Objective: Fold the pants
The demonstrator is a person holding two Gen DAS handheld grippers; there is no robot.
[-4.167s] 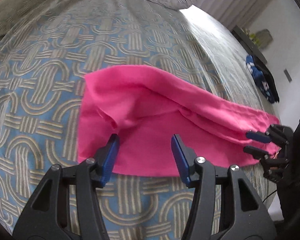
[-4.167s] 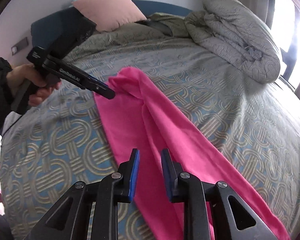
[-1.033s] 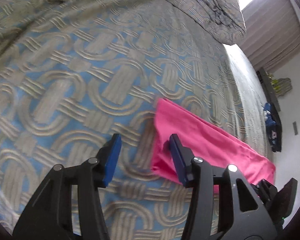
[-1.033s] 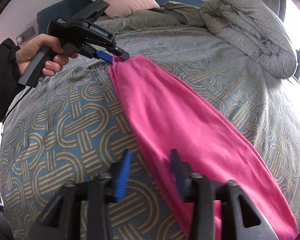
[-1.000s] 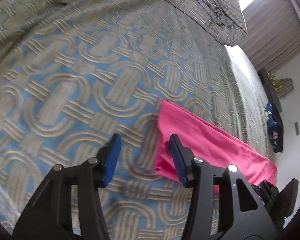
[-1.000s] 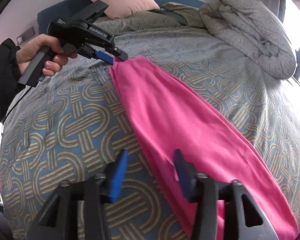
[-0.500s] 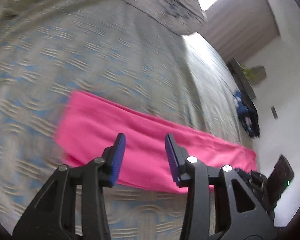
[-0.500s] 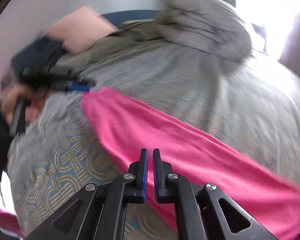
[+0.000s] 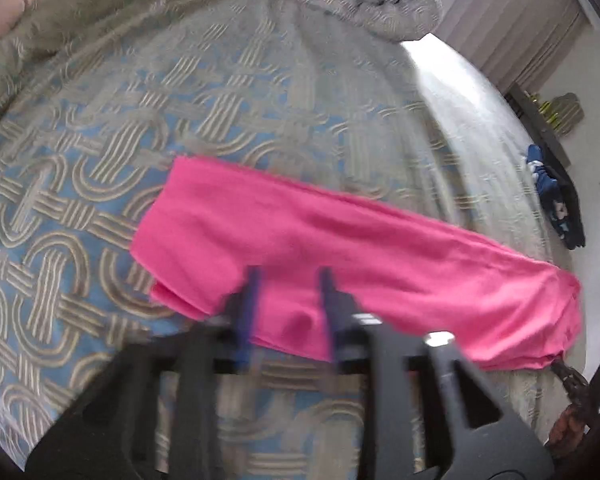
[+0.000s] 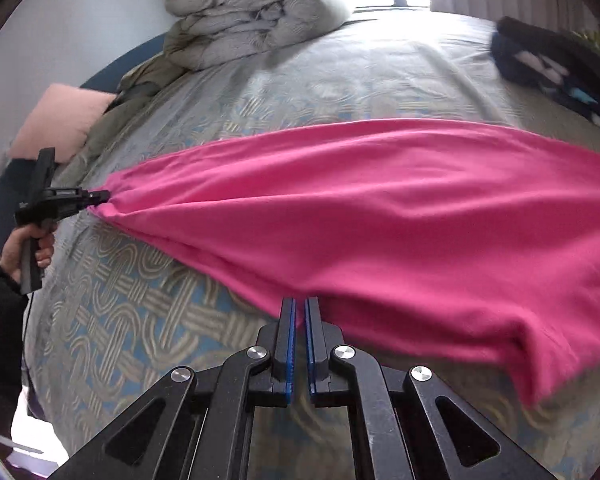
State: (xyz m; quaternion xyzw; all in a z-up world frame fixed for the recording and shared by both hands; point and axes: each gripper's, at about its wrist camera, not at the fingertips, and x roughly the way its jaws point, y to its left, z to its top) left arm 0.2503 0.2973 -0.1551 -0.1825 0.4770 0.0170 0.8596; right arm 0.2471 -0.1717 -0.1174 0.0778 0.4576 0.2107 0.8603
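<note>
Both claws bite the pink pants (image 10: 380,216), which we stretch across the patterned bedspread (image 10: 148,312): our right gripper (image 10: 299,312) pinches their near edge. Only this view shows our left gripper (image 10: 100,196) clamping one bunched end; its own blurred camera suggests parted fingers (image 9: 249,300).

Home bedroom: patterned bedspread (image 10: 148,312), rolled duvet (image 10: 256,8), pink pillow (image 10: 56,120), curtained window (image 9: 512,32).
</note>
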